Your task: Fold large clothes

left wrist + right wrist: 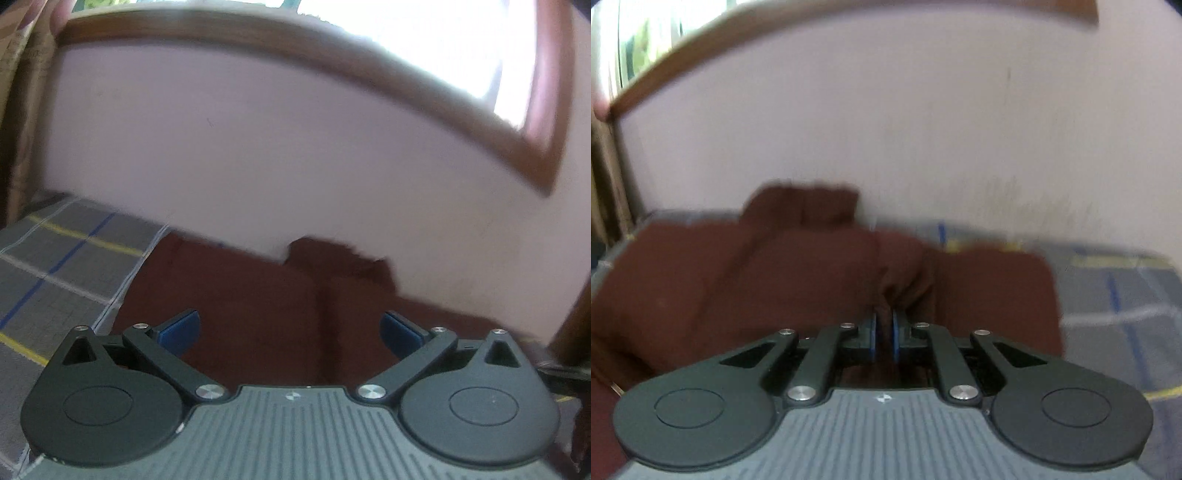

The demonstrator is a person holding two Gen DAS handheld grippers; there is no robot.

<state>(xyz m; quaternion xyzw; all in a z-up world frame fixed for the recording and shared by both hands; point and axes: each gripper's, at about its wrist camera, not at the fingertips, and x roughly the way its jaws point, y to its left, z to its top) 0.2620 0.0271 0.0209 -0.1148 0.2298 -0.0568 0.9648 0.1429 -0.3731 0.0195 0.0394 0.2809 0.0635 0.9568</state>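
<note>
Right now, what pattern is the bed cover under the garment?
Grey plaid bed cover with blue, yellow and white lines; left wrist view shows it sharpest, beside the maroon garment.

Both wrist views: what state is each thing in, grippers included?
Left gripper: jaws wide open, nothing between them, above the cloth.
Right gripper: jaws shut on a pinched fold of the garment.
Maroon garment: lying rumpled on the bed, not neatly folded, one ridge lifted at the right gripper.
Checked bedsheet: spread flat under the garment.
</note>
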